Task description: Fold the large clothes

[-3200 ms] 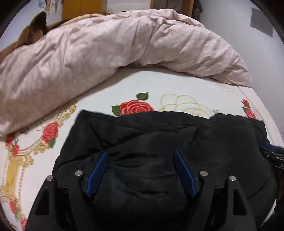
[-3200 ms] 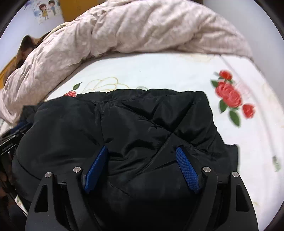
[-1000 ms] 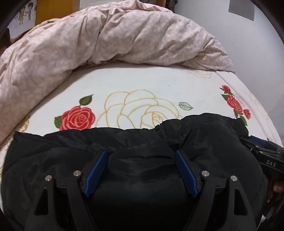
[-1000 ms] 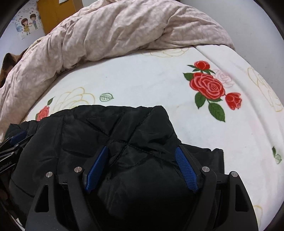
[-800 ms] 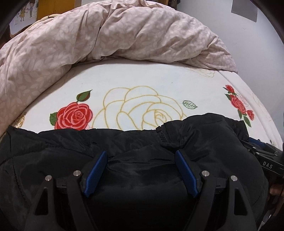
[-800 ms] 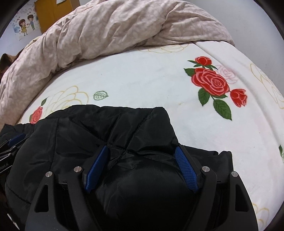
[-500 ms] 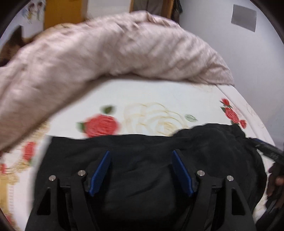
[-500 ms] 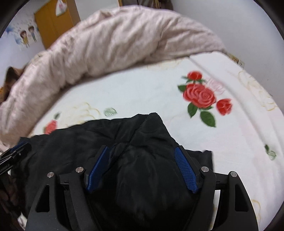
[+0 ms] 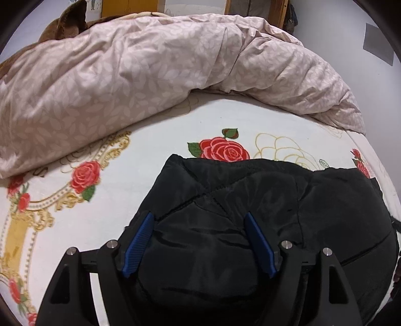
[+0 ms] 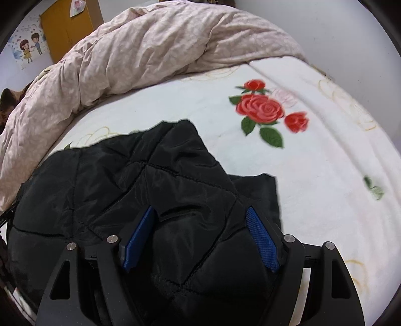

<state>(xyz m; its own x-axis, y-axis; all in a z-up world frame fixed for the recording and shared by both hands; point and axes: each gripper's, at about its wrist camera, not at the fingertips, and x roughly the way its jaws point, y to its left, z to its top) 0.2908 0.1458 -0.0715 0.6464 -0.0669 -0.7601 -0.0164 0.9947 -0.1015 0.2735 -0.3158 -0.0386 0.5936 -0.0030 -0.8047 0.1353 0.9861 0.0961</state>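
Observation:
A black quilted puffer jacket (image 9: 263,200) lies folded in a bundle on the rose-print bed sheet (image 9: 150,140). It also shows in the right wrist view (image 10: 150,180). My left gripper (image 9: 199,220) has its blue pads wide apart over the jacket's near left part, with bulky fabric bulging between them. My right gripper (image 10: 200,215) has its pads just as wide apart over the jacket's near right part, with fabric between them. Neither pair of pads visibly pinches the cloth.
A crumpled pink-beige duvet (image 9: 150,65) is heaped along the far side of the bed, also in the right wrist view (image 10: 150,45). A brown plush toy (image 9: 67,22) lies behind it. A white wall (image 10: 338,32) runs along the right. Bare sheet (image 10: 325,163) lies right of the jacket.
Both grippers have pulled back and tilted since a second ago. The left view has swung left, showing more sheet at the jacket's left. The jacket stays bundled; the pads stay wide apart.

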